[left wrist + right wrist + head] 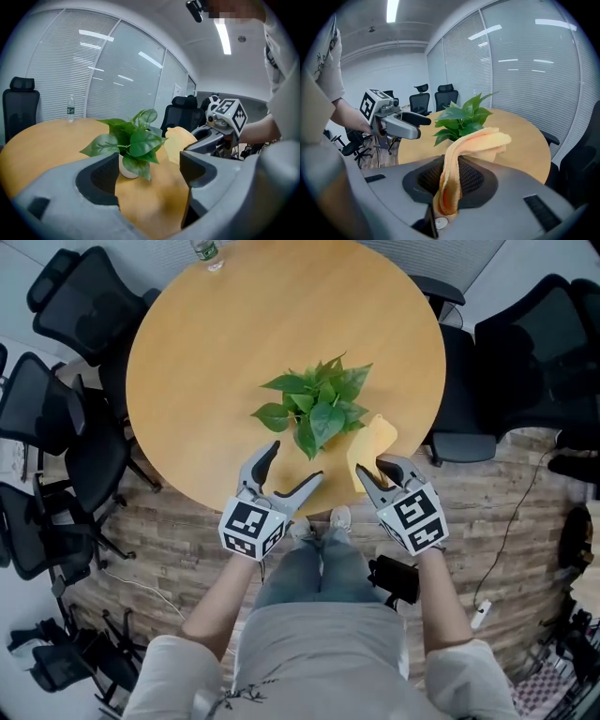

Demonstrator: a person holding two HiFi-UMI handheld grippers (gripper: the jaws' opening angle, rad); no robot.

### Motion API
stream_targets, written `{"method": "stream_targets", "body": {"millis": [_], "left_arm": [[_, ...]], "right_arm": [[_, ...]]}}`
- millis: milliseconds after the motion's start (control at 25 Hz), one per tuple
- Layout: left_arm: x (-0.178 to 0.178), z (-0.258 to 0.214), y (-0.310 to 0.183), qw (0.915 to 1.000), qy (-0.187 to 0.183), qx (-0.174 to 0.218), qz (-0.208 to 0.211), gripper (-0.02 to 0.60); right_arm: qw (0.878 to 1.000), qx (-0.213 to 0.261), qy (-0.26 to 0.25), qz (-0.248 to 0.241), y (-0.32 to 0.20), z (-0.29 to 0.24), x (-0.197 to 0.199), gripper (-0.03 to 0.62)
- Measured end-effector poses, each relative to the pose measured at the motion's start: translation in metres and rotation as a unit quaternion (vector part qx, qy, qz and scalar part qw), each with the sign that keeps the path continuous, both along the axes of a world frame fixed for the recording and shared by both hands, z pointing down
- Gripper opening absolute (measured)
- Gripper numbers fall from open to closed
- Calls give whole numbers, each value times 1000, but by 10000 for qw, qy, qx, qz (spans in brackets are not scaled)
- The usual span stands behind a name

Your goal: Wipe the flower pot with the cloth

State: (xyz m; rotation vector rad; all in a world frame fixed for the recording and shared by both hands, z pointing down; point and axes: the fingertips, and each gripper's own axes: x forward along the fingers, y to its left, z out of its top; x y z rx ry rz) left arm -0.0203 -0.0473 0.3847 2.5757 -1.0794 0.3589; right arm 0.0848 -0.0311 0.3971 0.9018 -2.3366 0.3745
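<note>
Right jaws on cloth (477, 140); plant (136, 140) in pot (126, 169)

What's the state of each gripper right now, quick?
Left gripper: open, nothing between its jaws.
Right gripper: shut on the cloth.

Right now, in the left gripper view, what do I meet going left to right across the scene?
Black chair → water bottle → potted plant → yellow cloth → right claw, which grips that cloth.
</note>
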Motion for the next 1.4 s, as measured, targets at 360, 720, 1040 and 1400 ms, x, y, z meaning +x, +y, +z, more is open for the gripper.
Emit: {"method": "stream_targets", "body": {"millis": [360, 720, 1040, 1400], "left_arm": [[6, -59, 36, 9997, 6, 23, 258, 181], [1, -115, 43, 9992, 64, 327, 216, 12], [-15, -126, 47, 9989, 147, 420, -158, 11], [-33, -133, 40, 9980, 149, 453, -423, 11]], "right_arm": [[9988, 411, -162, -211, 3, -81, -1, 61], [9953, 738, -633, -12, 15, -144, -8, 61], [9929, 777, -895, -108, 29, -149, -39, 61], [9896, 837, -1135, -283, 39, -153, -61, 61]]}}
